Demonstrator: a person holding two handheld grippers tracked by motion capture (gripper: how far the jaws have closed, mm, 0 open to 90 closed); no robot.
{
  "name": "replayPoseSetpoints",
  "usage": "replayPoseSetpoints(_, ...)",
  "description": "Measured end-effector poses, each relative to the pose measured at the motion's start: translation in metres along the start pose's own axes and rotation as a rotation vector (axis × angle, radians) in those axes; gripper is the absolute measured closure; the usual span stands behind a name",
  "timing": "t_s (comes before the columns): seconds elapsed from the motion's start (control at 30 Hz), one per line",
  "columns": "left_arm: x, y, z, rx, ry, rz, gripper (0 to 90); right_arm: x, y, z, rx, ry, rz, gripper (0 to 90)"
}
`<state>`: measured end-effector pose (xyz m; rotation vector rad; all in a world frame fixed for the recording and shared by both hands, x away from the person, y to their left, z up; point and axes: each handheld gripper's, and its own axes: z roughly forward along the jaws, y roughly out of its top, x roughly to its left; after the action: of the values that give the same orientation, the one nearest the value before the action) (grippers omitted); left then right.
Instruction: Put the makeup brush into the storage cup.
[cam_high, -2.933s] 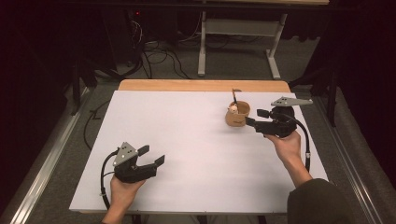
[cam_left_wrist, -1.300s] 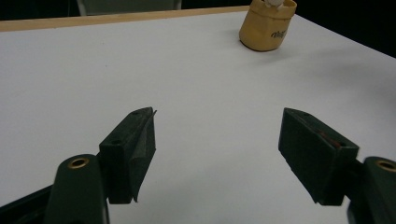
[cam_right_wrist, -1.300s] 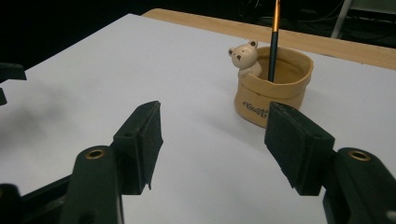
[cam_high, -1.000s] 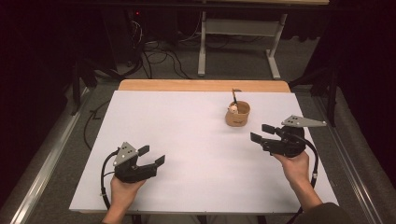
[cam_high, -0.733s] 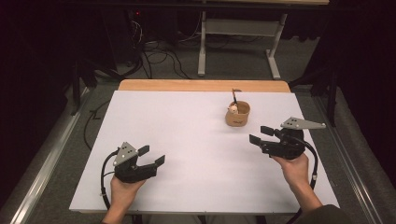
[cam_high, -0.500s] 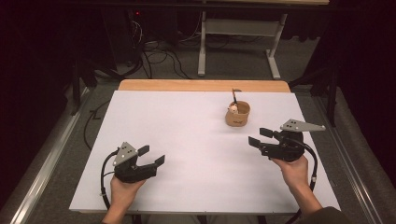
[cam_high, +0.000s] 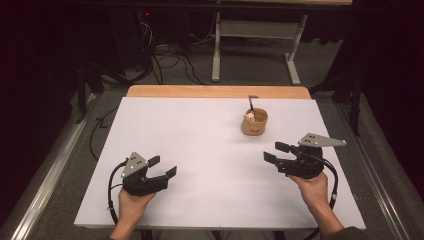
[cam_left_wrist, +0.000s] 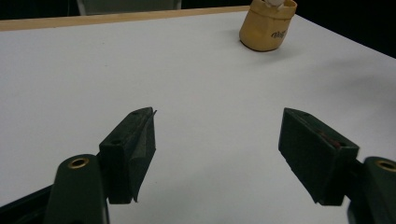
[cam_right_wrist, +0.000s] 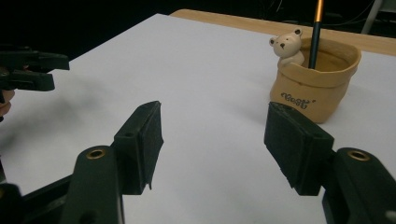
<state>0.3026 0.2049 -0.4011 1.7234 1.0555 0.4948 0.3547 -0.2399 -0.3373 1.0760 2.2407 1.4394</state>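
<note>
Pen holder (cam_high: 254, 122), a tan cup with a little bear figure (cam_right_wrist: 287, 45) perched on its rim and a dark pen (cam_right_wrist: 316, 32) standing upright inside, is sitting on the white table (cam_high: 200, 130) toward its far right part, just short of the wooden strip (cam_high: 215, 91) along the back edge. I am holding my right gripper (cam_high: 275, 152) on the near side of that pen holder, close to it but clearly apart, with its jaws spread wide and nothing between them; in the right gripper view (cam_right_wrist: 212, 135) the pen holder is standing just past the right-hand jaw, untouched. My left gripper (cam_high: 162, 167) is resting well away from the pen holder, over at the near left part of the table, and its jaws are also gaping with only bare white surface between them. In the left gripper view (cam_left_wrist: 217, 140) I am seeing the pen holder far off beyond the jaws, up at the top.
</note>
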Motion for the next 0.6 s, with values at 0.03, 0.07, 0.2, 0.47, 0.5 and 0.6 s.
replayPoseSetpoints(0.03, 0.0, 0.0, 0.0, -0.001, 0.0, -0.002, 27.7, 0.0, -0.001, 0.0, -0.002, 0.003, 0.003, 39.0)
replayPoseSetpoints(0.07, 0.0, 0.0, 0.0, -0.001, 0.0, -0.002, 27.7, 0.001, -0.001, 0.0, -0.002, 0.005, 0.004, 39.0)
replayPoseSetpoints(0.2, 0.0, 0.0, 0.0, -0.002, -0.001, -0.001, 27.8, 0.003, -0.004, 0.001, 0.001, 0.011, 0.001, 39.0)
replayPoseSetpoints(0.47, 0.0, 0.0, 0.0, -0.002, -0.001, -0.002, 27.7, 0.007, -0.009, 0.001, 0.002, 0.025, 0.001, 39.0)
replayPoseSetpoints(0.5, 0.0, 0.0, 0.0, -0.002, -0.002, -0.002, 27.7, 0.008, -0.01, 0.001, 0.002, 0.026, -0.003, 39.0)
replayPoseSetpoints(0.6, 0.0, 0.0, 0.0, -0.002, -0.002, -0.002, 27.7, 0.01, -0.012, 0.002, 0.008, 0.03, -0.001, 39.0)
